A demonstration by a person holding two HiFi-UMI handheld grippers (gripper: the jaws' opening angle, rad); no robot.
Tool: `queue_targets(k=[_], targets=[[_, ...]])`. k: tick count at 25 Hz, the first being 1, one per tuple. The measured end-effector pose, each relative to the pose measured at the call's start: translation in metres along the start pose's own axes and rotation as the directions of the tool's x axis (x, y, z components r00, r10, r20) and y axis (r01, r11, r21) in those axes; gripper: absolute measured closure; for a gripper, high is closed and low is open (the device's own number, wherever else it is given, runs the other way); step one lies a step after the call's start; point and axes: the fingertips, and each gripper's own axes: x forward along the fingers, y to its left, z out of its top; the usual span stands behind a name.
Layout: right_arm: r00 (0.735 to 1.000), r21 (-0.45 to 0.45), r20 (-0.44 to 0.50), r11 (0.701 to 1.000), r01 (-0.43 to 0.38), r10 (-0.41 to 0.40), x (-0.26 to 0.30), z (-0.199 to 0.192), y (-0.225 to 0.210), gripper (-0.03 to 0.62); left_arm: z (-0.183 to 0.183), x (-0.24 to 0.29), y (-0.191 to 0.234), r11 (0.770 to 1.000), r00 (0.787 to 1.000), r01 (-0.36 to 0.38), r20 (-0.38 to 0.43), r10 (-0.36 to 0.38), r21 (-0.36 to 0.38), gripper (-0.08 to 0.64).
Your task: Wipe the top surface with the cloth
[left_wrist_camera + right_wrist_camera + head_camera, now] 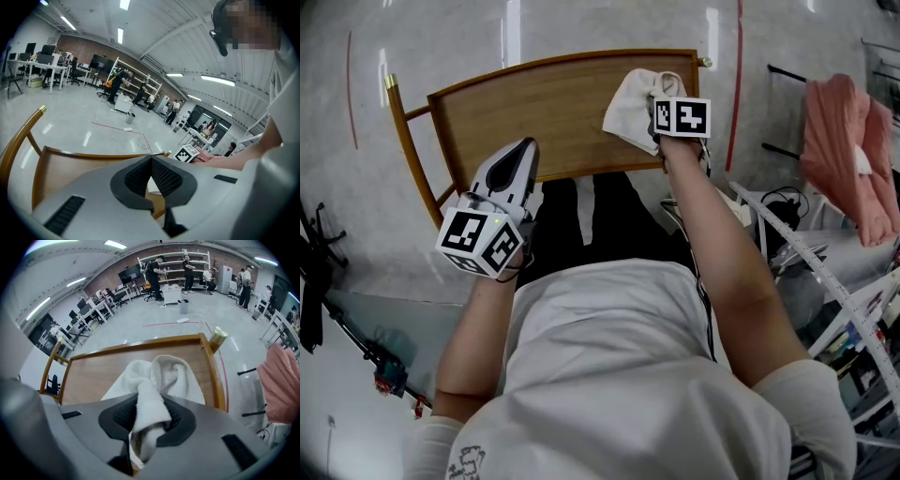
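Head view: cloth (630, 105) bunched at the far right corner of the wooden top (534, 117), pinched in the right gripper (656, 127). Left gripper (525, 150) raised over the near edge. Best to press the wad flat first, then sweep long overlapping passes toward the left rail, with even pressure and short of the raised rim.

Left gripper view: left gripper (151, 160) closed tip to tip, nothing between. Best parked aside, out of the sweep.

Right gripper view: right gripper (149, 413) clamped on a thick twisted fold. White terry, crumpled, two lobes spilling forward; probably touching the wood, contact unclear. Wooden top bare, mid-brown, no dirt visible.
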Motion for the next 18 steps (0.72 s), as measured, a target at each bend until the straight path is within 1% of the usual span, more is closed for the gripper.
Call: queue_targets(k=[4, 7, 11, 15, 18], targets=[[0.999, -0.058, -0.03, 0.997, -0.045, 0.044, 0.016, -0.009, 0.056, 0.503, -0.011, -0.026, 0.02, 0.999, 0.999, -0.033, 0.009, 0.033, -0.033, 0.552], [0.996, -0.114, -0.05, 0.99, -0.082, 0.077, 0.028, -0.013, 0.104, 0.503, -0.017, -0.049, 0.037, 0.997, 0.998, -0.058, 0.023, 0.06, -0.055, 0.554], [0.992, -0.17, -0.07, 0.979, -0.113, 0.103, 0.04, -0.02, 0.158, 0.503, -0.022, -0.081, 0.062, 0.993, 0.995, -0.091, 0.045, 0.094, -0.082, 0.552], [0.989, -0.214, -0.09, 0.967, -0.135, 0.118, 0.052, -0.025, 0.203, 0.503, -0.033, -0.112, 0.089, 0.986, 0.99, -0.119, 0.055, 0.126, -0.115, 0.552], [0.988, -0.241, -0.095, 0.96, -0.143, 0.123, 0.058, -0.027, 0.229, 0.503, -0.042, -0.131, 0.107, 0.981, 0.987, -0.14, 0.06, 0.15, -0.137, 0.552]])
